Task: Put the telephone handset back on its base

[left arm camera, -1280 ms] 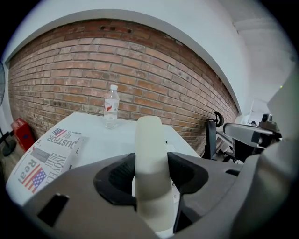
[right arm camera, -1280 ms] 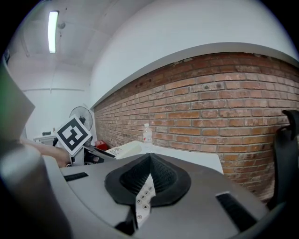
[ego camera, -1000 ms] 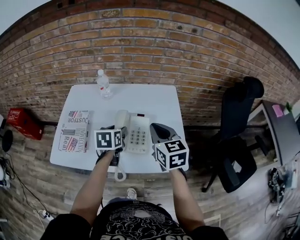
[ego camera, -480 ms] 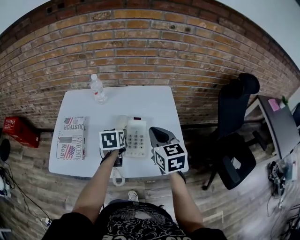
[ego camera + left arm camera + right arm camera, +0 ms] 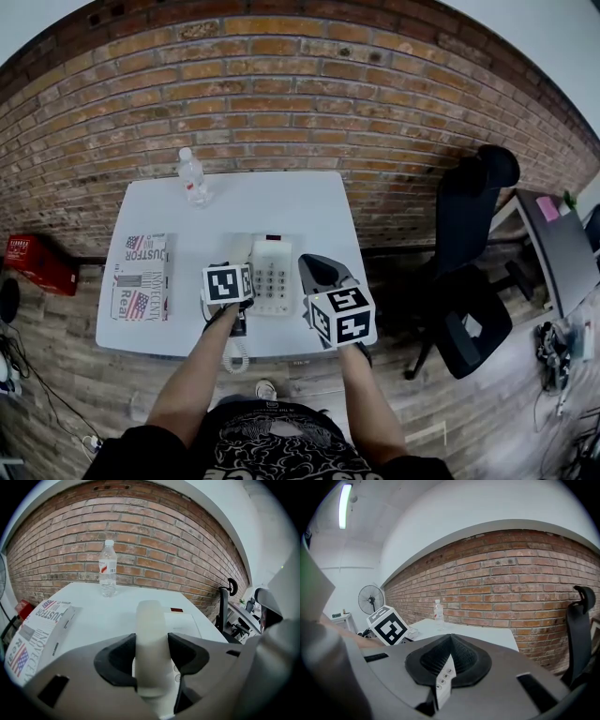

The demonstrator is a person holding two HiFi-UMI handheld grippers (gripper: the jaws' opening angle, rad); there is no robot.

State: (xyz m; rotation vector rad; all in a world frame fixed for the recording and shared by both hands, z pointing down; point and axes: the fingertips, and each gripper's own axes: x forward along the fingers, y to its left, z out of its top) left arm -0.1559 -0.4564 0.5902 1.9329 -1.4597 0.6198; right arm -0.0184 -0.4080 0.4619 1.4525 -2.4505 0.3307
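A cream telephone handset (image 5: 151,639) lies lengthwise between the jaws of my left gripper (image 5: 151,654), which is shut on its middle. In the head view the handset (image 5: 242,249) sticks out past the left gripper (image 5: 236,268), just left of the white phone base (image 5: 273,272) on the table. The base (image 5: 183,622) sits right beside the handset, its keypad half hidden by the jaw. A coiled cord (image 5: 233,352) hangs off the table's near edge. My right gripper (image 5: 320,273) hovers over the base's right side, shut and empty (image 5: 446,666).
A clear water bottle (image 5: 192,177) stands at the back left of the white table (image 5: 300,211). A printed cardboard box (image 5: 141,277) lies at the left edge. A black office chair (image 5: 473,281) stands to the right, a brick wall (image 5: 281,103) behind.
My left gripper, with the handset in it, has edged a little right toward the phone base. The right gripper has hardly moved.
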